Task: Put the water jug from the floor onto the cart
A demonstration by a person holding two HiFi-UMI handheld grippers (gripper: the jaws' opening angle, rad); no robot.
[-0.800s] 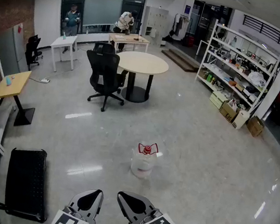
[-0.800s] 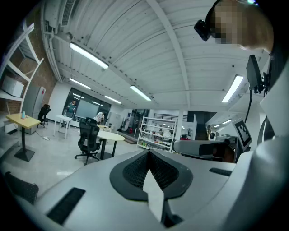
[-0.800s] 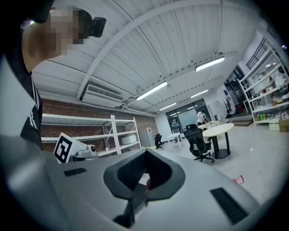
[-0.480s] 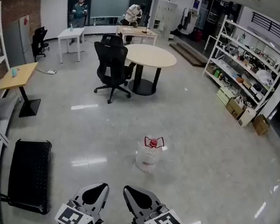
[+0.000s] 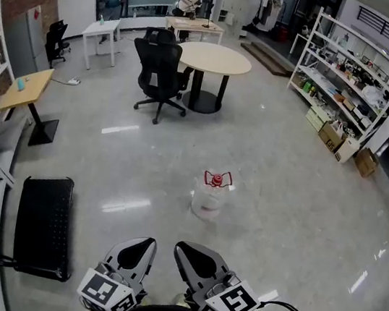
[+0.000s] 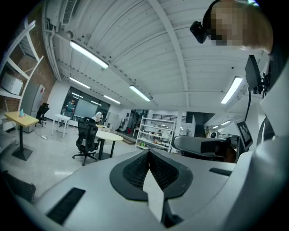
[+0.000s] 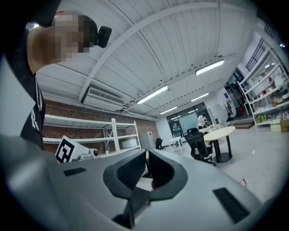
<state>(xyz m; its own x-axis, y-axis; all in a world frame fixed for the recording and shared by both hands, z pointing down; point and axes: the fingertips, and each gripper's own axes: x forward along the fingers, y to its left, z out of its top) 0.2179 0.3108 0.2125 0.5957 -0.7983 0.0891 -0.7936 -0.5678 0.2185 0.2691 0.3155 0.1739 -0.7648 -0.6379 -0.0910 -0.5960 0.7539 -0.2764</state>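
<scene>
Head view: the water jug (image 5: 210,196), clear with a red cap and red handle, stands upright on the glossy floor (image 5: 296,204) at the middle of the frame. The cart (image 5: 40,226), a flat black platform with a handle, lies at lower left, well apart from the jug. At the bottom edge the left gripper (image 5: 144,241) and the right gripper (image 5: 182,246) sit side by side, each with its jaws brought together and nothing in them. Each carries a marker cube (image 5: 105,292) printed with a black-and-white square pattern, not letters. Farther up stand a black office chair (image 5: 160,72) and a round table (image 5: 216,58); shelving (image 5: 354,74) runs along the upper right, its box labels too small to read.

Left gripper view: the jaws meet tip to tip at frame centre, empty. The chair and table show at middle left, the other gripper at right.

Right gripper view: the jaws are closed, holding nothing. A square-patterned marker shows at left, and a small red shape at lower right may be the jug's handle.
</scene>
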